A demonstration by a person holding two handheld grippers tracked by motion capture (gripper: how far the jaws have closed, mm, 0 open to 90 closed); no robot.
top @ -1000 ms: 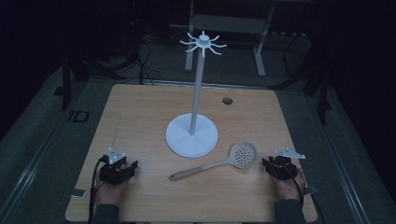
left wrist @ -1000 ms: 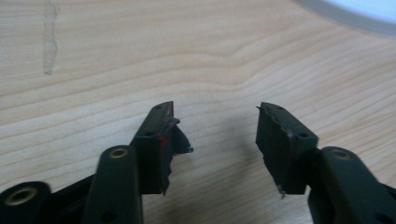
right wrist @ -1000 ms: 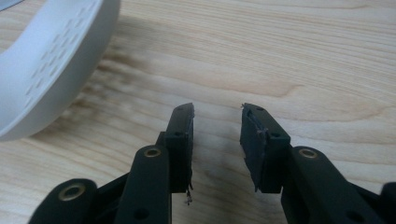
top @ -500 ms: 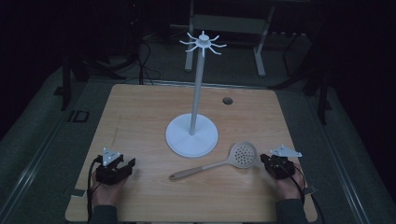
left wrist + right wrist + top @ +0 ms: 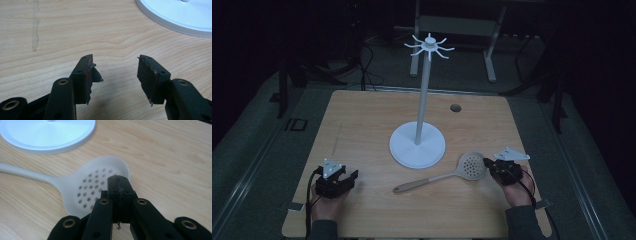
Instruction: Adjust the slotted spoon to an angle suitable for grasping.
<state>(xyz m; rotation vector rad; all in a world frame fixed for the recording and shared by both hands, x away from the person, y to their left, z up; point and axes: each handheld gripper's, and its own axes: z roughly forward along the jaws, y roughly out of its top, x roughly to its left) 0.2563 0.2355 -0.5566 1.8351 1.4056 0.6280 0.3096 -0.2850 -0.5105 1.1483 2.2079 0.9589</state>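
Right gripper jaws pressed together, nothing between them, tips over slotted spoon; left gripper jaws apart, bare table beneath.

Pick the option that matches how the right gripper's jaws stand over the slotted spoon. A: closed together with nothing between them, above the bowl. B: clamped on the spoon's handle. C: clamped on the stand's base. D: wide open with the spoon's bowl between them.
A: in the right gripper view the right gripper has its jaws pressed flat together with nothing between them, poised over the slotted spoon and its holed bowl.
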